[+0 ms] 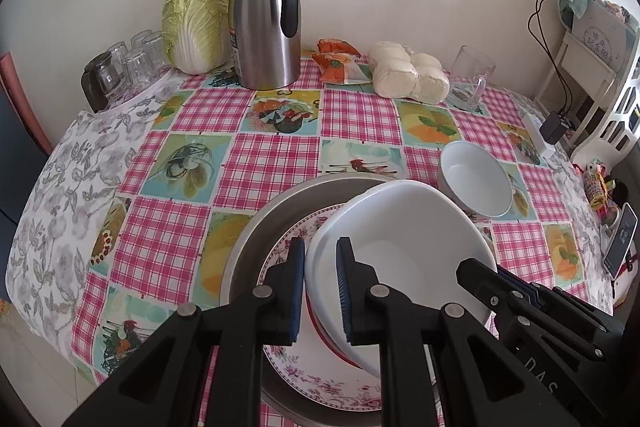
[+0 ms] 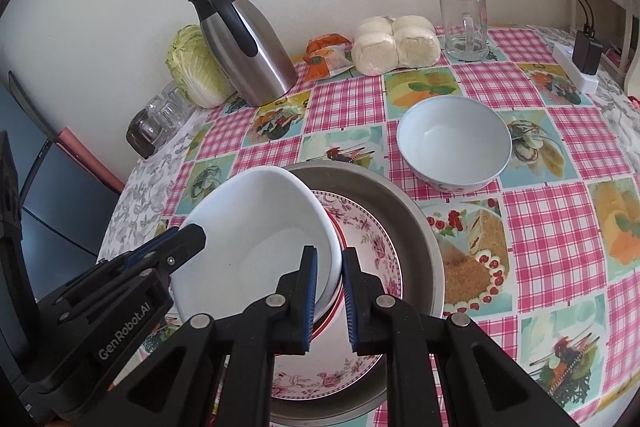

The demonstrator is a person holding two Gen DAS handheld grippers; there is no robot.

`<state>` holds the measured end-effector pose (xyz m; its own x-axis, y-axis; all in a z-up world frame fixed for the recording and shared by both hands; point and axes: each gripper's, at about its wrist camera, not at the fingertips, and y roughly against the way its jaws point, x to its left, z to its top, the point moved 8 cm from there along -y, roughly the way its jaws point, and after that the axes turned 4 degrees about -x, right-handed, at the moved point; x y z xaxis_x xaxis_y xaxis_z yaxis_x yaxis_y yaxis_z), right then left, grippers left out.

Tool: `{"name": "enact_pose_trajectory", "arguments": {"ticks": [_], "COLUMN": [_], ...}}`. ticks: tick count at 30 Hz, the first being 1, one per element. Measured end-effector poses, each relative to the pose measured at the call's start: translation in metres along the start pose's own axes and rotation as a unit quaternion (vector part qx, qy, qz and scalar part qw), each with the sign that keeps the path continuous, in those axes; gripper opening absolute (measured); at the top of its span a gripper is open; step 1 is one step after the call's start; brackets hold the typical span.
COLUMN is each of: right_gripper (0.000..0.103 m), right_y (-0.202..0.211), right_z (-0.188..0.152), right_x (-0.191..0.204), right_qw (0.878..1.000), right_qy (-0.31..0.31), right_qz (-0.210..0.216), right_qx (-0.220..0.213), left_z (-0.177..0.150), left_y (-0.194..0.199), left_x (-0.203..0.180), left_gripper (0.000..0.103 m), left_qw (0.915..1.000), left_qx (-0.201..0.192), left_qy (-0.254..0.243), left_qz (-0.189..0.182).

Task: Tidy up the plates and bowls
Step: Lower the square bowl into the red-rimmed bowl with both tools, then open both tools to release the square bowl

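A large white bowl (image 1: pixel 400 247) with a red outer band is held tilted over a floral plate (image 1: pixel 320 383) that lies in a round metal tray (image 1: pixel 244 247). My left gripper (image 1: pixel 320 267) is shut on the bowl's left rim. My right gripper (image 2: pixel 330 279) is shut on its right rim (image 2: pixel 264 227), and the right gripper also shows at the right in the left wrist view (image 1: pixel 520 291). The floral plate (image 2: pixel 372 239) and metal tray (image 2: pixel 420 227) lie under it. A smaller white bowl (image 1: pixel 476 179) (image 2: pixel 454 143) stands upright on the checked tablecloth behind and to the right.
At the back stand a steel thermos jug (image 1: pixel 266 15), a cabbage (image 1: pixel 194 23), upturned glasses (image 1: pixel 128 67), snack packets (image 1: pixel 340 63), bagged buns (image 1: pixel 408 73) and a glass mug (image 1: pixel 472 79). A power strip with charger (image 2: pixel 580 63) lies at the right edge.
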<state>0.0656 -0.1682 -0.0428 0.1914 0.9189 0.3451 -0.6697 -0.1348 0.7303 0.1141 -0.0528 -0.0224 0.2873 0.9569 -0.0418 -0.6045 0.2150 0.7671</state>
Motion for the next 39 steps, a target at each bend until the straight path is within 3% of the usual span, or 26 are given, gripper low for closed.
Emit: {"name": "enact_pose_trajectory", "arguments": {"ticks": [21, 39], "right_gripper": [0.017, 0.017], "right_y": [0.003, -0.002], "right_z": [0.002, -0.001], "right_x": [0.002, -0.001], "right_qw": [1.0, 1.0], "right_qy": [-0.002, -0.013], "right_qz": [0.003, 0.011], "right_qx": [-0.003, 0.004], "left_z": [-0.002, 0.006], "left_y": [-0.006, 0.009], "left_x": [0.004, 0.004], "left_gripper": [0.017, 0.017], "left_qw": [0.9999, 0.9999], "left_qx": [0.01, -0.013], "left_qy": [-0.003, 0.002], "left_qz": [0.005, 0.0]}}
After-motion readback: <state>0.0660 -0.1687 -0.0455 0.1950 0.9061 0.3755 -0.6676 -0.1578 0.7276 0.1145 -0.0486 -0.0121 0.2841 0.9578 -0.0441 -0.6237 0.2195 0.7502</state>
